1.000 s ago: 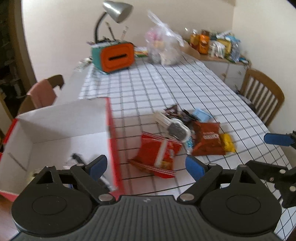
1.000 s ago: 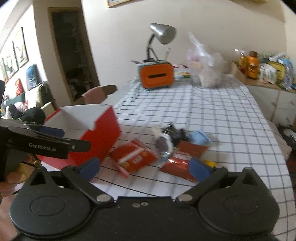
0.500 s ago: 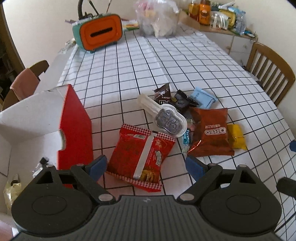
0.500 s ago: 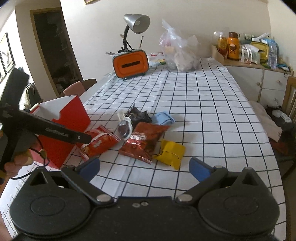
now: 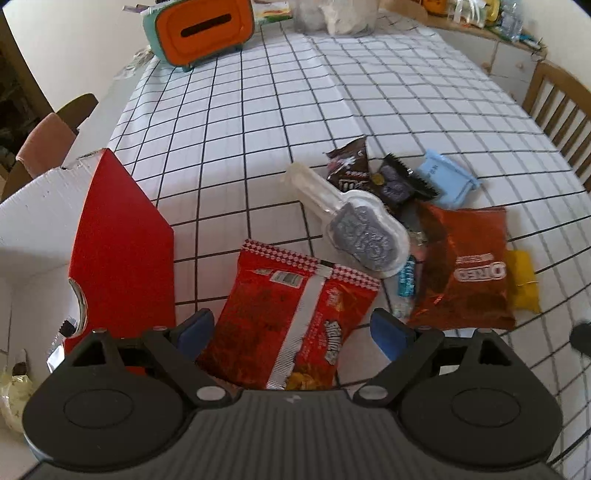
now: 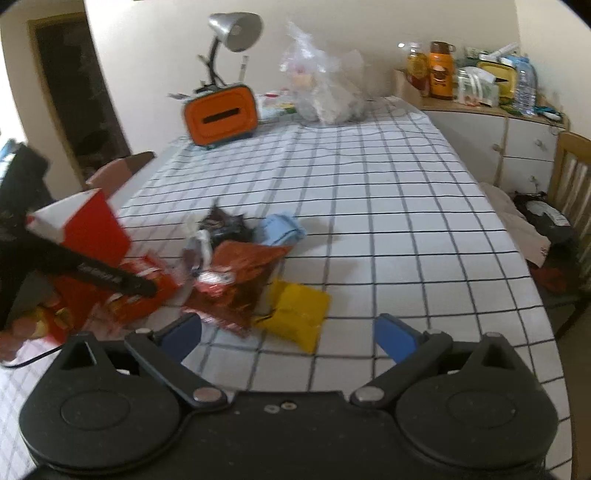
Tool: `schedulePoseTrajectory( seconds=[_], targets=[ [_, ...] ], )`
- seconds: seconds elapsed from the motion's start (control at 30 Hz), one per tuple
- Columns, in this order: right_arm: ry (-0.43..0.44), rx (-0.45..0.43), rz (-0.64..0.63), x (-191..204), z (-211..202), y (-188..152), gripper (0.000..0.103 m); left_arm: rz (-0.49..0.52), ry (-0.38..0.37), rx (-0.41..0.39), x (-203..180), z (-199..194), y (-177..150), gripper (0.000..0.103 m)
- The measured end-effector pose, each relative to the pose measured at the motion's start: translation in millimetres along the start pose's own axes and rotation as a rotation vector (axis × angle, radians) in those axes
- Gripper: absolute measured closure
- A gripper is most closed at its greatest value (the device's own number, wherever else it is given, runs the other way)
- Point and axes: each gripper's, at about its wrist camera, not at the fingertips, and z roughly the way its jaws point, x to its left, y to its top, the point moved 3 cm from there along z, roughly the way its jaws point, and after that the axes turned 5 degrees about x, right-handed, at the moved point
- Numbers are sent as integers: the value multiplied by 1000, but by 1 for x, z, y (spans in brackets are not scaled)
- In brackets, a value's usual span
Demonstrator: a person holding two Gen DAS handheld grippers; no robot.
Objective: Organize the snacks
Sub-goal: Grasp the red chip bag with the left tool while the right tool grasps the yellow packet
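A pile of snacks lies on the checked tablecloth. My left gripper (image 5: 291, 332) is open, its blue pads on either side of a red chip bag (image 5: 295, 317). Beside it lie a clear pack with a grey treat (image 5: 364, 236), a red Oreo bag (image 5: 465, 269), a yellow packet (image 5: 522, 280), dark candy packs (image 5: 351, 166) and a blue packet (image 5: 447, 181). A red and white box (image 5: 122, 243) stands open at the left. My right gripper (image 6: 288, 336) is open and empty, just short of the yellow packet (image 6: 295, 312) and the Oreo bag (image 6: 240, 277).
An orange and teal tissue box (image 6: 221, 116), a desk lamp (image 6: 236, 33) and a clear plastic bag (image 6: 325, 88) stand at the table's far end. A sideboard with bottles (image 6: 480, 92) is at the right. Wooden chairs (image 5: 557, 107) flank the table.
My left gripper has moved down and forward from over the box to the red chip bag. My right gripper has moved right and closer to the yellow packet.
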Motion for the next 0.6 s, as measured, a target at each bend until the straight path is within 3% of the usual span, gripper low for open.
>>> schedulePoseTrajectory(
  seconds=[0.23,0.6],
  targets=[
    [-31,78,31,-2,39,10,20,-21,1,43,3,17,2,11],
    [-27,107,59,-2,61,11,41,-64,-31,50,5,24,3,11]
  ],
)
